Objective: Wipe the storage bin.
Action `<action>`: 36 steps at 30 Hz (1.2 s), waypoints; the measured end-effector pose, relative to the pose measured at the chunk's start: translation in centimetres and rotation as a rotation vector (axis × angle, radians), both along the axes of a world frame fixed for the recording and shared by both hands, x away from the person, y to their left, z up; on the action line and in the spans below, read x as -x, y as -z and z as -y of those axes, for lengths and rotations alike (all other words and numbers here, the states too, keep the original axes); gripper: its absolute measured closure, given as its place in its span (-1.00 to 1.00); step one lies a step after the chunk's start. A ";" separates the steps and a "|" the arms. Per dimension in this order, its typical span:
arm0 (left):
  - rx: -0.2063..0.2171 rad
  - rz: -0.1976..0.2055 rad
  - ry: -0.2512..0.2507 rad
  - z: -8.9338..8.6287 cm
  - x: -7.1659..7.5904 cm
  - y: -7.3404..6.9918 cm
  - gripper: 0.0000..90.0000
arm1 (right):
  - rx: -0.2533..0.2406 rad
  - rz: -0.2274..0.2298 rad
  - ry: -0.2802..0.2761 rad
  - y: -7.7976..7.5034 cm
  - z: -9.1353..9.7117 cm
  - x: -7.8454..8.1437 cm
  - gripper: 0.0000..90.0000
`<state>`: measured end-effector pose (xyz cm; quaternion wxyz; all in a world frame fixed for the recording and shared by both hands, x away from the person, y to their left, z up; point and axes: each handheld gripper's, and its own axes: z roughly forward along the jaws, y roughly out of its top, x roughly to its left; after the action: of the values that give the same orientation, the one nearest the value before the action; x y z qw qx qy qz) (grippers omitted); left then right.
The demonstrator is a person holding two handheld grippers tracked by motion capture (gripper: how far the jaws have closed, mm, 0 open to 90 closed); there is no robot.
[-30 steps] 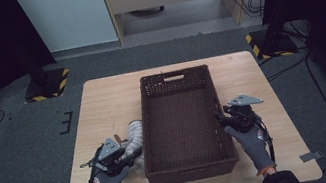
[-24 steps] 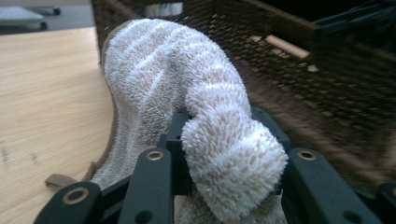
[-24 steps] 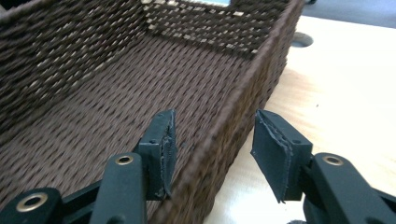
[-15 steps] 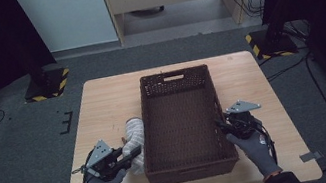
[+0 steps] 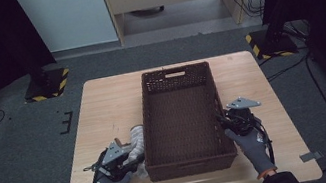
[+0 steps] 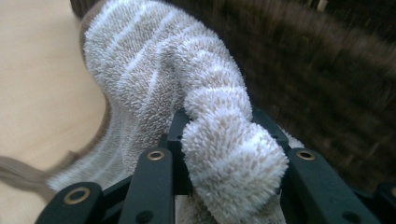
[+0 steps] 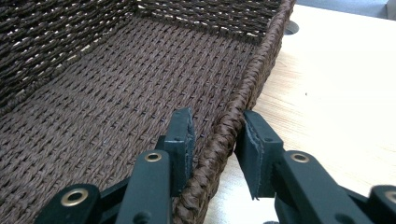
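Note:
A dark brown woven basket (image 5: 174, 72) stands mid-table. My left gripper (image 5: 132, 160) lies at its near left corner, shut on a fluffy white and beige striped sock (image 5: 134, 138). In the left gripper view the sock (image 6: 187, 84) bulges up between the left gripper (image 6: 224, 126) jaws, and the basket wall (image 6: 317, 79) is close behind. My right gripper (image 5: 221, 123) straddles the basket's right rim. Its jaws have just been closing. In the right gripper view the right gripper (image 7: 217, 135) has one pad inside and one outside the braided rim (image 7: 261, 60), both against it.
The light wooden table (image 5: 108, 106) has bare room left and right of the basket, seen also as the tabletop (image 7: 336, 84) beside the rim. The basket's woven floor (image 7: 116, 107) holds nothing. Dark grey floor surrounds the table.
My left hand has shifted a little beside the basket's left wall, with the sock still in its jaws. My right hand has stayed at the right rim.

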<state>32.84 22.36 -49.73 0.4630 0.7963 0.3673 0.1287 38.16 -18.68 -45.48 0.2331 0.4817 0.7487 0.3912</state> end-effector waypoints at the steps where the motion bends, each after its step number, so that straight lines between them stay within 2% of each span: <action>1: 0.008 -0.001 -0.004 -0.1 0.0 -0.1 0.43 | -0.001 -0.001 0.002 0.0 0.0 0.0 0.48; 4: 0.034 0.023 -0.010 -0.5 0.3 -0.9 0.42 | -0.008 -0.001 -0.002 0.0 0.1 0.0 0.45; 9: 0.163 0.096 -0.025 -1.8 1.7 -3.7 0.41 | -0.008 0.013 -0.062 -0.1 0.7 0.5 0.23; 12: 0.206 0.133 -0.014 -1.9 2.4 -4.7 0.41 | -0.008 0.014 -0.089 -0.3 1.0 0.8 0.16; 14: 0.196 0.134 0.002 -1.7 2.7 -4.6 0.41 | -0.012 0.007 -0.094 -0.2 1.1 1.0 0.16; 17: 0.158 0.109 0.010 -1.3 2.8 -3.7 0.41 | -0.004 -0.006 -0.100 0.0 0.9 1.1 0.15; 18: 0.140 0.095 0.012 -1.2 2.8 -3.3 0.41 | 0.010 -0.007 -0.098 0.1 0.7 1.1 0.15; 20: 0.083 0.072 0.020 -0.8 2.7 -2.2 0.41 | 0.007 -0.009 -0.095 0.1 0.7 1.2 0.15; 26: -0.008 0.013 0.015 -0.2 2.6 -0.4 0.41 | -0.006 -0.010 -0.086 0.2 0.7 1.2 0.17; 28: 0.003 0.022 0.012 -0.3 2.7 -0.7 0.41 | -0.005 -0.012 -0.079 0.1 0.7 1.3 0.19; 31: 0.085 0.056 -0.002 -1.0 3.0 -2.0 0.41 | -0.005 -0.013 -0.062 0.1 0.6 1.4 0.25; 33: 0.134 0.082 -0.012 -1.4 3.5 -3.2 0.41 | -0.003 -0.007 -0.031 0.1 0.4 1.5 0.38; 34: 0.149 0.101 -0.011 -1.5 3.9 -3.7 0.41 | 0.009 0.008 -0.012 0.0 0.1 1.7 0.48; 36: 0.161 0.134 -0.001 -1.7 4.5 -4.7 0.41 | 0.014 0.008 0.016 -0.1 -0.2 1.7 0.51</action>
<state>28.34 24.04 -45.04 0.5489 0.7459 0.3452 0.1520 36.46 -18.43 -45.40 0.2423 0.4844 0.7467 0.3861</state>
